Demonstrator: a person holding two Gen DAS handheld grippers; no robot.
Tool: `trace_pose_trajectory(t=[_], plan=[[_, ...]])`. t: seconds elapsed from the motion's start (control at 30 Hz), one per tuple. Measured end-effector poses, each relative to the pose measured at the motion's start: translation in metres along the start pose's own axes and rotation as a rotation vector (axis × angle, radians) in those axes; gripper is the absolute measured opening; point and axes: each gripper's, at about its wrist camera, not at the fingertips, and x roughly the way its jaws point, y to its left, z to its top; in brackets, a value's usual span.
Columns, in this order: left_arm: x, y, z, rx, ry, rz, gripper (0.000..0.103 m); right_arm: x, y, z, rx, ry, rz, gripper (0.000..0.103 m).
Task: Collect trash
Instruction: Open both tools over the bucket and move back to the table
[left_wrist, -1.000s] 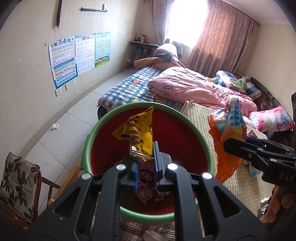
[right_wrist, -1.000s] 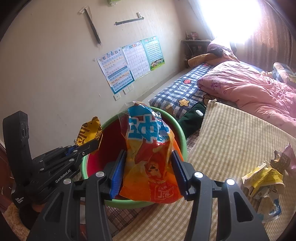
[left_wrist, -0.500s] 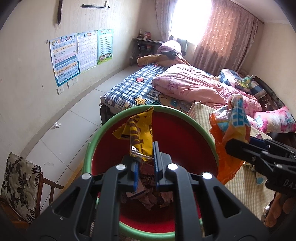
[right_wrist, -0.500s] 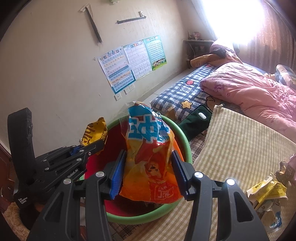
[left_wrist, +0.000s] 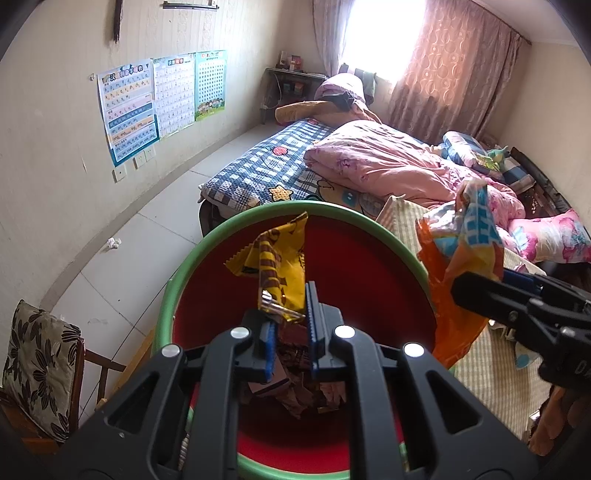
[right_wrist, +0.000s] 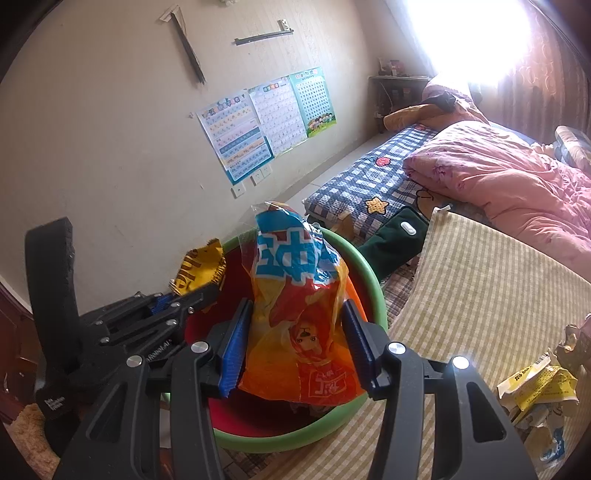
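Note:
A red basin with a green rim stands at the bed's edge with crumpled wrappers in its bottom. My left gripper is shut on a yellow and brown wrapper and holds it over the basin; the wrapper also shows in the right wrist view. My right gripper is shut on an orange and blue snack bag over the basin's right side; the bag also shows in the left wrist view.
More crumpled wrappers lie on the striped mat to the right. A pink quilt and a checked blanket cover the bed behind. A cushioned wooden chair stands at the left. A paper scrap lies on the floor.
Both grippers, each still holding its wrapper, have moved further over the basin. More of the basin's inside and the trash in it shows.

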Motion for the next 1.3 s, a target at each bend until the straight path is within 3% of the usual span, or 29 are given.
trace_pose_trajectory(t=[0.13,0.17,0.2,0.23,0.27,0.5,0.7,0.8,1.13,1.3], plan=[[-0.001,-0.001,0.000,-0.003,0.002,0.010,0.013,0.001,0.001,0.002,-0.008,-0.007,0.007,0.050],[-0.002,-0.001,0.000,-0.006,-0.002,0.021,0.020,0.001,0.000,0.002,-0.009,-0.006,0.010,0.051],[-0.002,-0.001,0.000,-0.009,-0.002,0.027,0.027,0.000,-0.001,0.001,-0.010,-0.002,0.016,0.058],[-0.003,0.000,-0.001,-0.014,-0.005,0.034,0.043,0.001,-0.001,0.000,-0.010,0.004,0.024,0.060],[-0.006,0.000,-0.001,-0.020,-0.015,0.045,0.051,0.000,-0.002,-0.001,-0.010,0.005,0.025,0.060],[-0.018,-0.003,-0.007,-0.023,-0.030,0.064,0.058,-0.021,-0.003,-0.007,-0.002,-0.018,0.032,0.061],[-0.033,-0.021,-0.023,-0.021,-0.036,0.053,0.060,-0.054,-0.020,-0.031,0.015,-0.037,0.009,0.064],[-0.039,-0.038,-0.035,-0.008,-0.033,0.042,0.061,-0.074,-0.038,-0.050,0.029,-0.049,-0.032,0.070],[-0.053,-0.102,-0.077,0.033,0.013,-0.018,0.064,-0.152,-0.134,-0.121,0.147,0.026,-0.138,0.070],[-0.063,-0.148,-0.097,0.073,0.043,-0.117,0.067,-0.195,-0.167,-0.167,0.173,0.104,-0.148,0.070]])
